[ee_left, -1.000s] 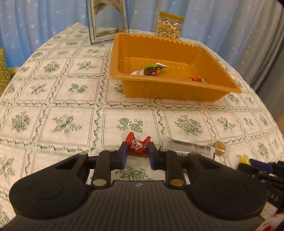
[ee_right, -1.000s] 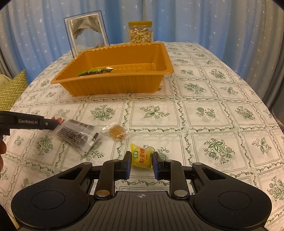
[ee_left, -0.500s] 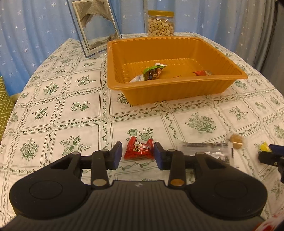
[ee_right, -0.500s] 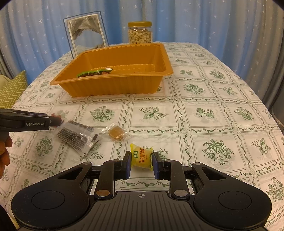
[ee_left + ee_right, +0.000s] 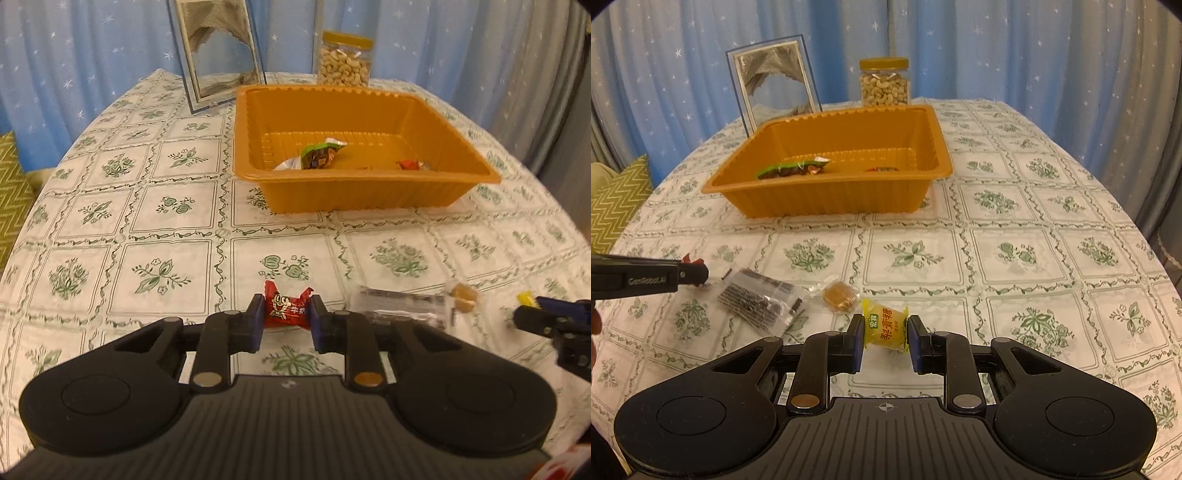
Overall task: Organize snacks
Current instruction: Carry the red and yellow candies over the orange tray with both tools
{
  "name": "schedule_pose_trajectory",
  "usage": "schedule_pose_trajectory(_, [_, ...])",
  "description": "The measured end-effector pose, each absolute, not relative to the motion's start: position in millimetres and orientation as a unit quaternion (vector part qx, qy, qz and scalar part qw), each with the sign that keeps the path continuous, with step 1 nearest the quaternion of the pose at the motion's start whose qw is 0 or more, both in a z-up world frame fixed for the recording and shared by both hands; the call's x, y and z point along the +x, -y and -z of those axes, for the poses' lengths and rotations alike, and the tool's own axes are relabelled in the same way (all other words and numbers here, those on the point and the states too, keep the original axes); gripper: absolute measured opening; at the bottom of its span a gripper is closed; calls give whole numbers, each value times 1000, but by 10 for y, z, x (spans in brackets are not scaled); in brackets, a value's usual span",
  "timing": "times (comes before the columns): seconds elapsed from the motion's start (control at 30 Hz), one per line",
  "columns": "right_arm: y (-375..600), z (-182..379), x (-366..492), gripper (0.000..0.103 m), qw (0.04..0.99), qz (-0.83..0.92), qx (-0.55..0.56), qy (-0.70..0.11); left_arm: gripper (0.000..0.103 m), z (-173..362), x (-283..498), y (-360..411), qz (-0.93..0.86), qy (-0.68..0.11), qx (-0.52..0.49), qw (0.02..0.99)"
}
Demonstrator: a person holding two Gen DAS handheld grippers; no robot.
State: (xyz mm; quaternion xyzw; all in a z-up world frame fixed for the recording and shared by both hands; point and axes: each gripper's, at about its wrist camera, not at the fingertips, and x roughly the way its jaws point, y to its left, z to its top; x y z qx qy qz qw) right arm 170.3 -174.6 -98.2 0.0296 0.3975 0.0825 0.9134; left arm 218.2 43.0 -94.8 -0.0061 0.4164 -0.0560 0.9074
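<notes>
My left gripper (image 5: 286, 314) has its jaws closing on a red candy (image 5: 286, 308), and the blue pads press its two ends just above the tablecloth. The right gripper (image 5: 885, 330) is shut on a yellow candy (image 5: 886, 326), low over the table. Further back stands the orange tray (image 5: 365, 192), which holds a green wrapper (image 5: 319, 153) and a small red candy (image 5: 410, 164). Between the two grippers lie a clear packet of dark snacks (image 5: 757, 301) and a clear-wrapped brown sweet (image 5: 840, 295). The left gripper (image 5: 698, 273) also shows from the side at the left edge of the right wrist view.
A jar of cashews (image 5: 345, 61) and a standing picture frame (image 5: 218, 51) are behind the tray. Blue curtains hang around the round table. A zigzag cushion (image 5: 613, 203) lies off the table's left edge. A hand shows at the left edge of the right wrist view.
The left jaws widened around the red candy half a second ago and have shut on it again. The right gripper and its yellow candy have stayed put.
</notes>
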Motion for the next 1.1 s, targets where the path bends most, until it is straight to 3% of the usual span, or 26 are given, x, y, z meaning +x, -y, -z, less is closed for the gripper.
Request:
schedule_pose_trajectory(0.63, [1735,358,2167,25,927,-113,55,-352,22,244,2459,-204,82,-376,-25,923])
schedule_pose_trajectory(1.1, [1683,141,2955,25,927,-133,47,-347,22,213,3069,-113,92,-375,-14,922])
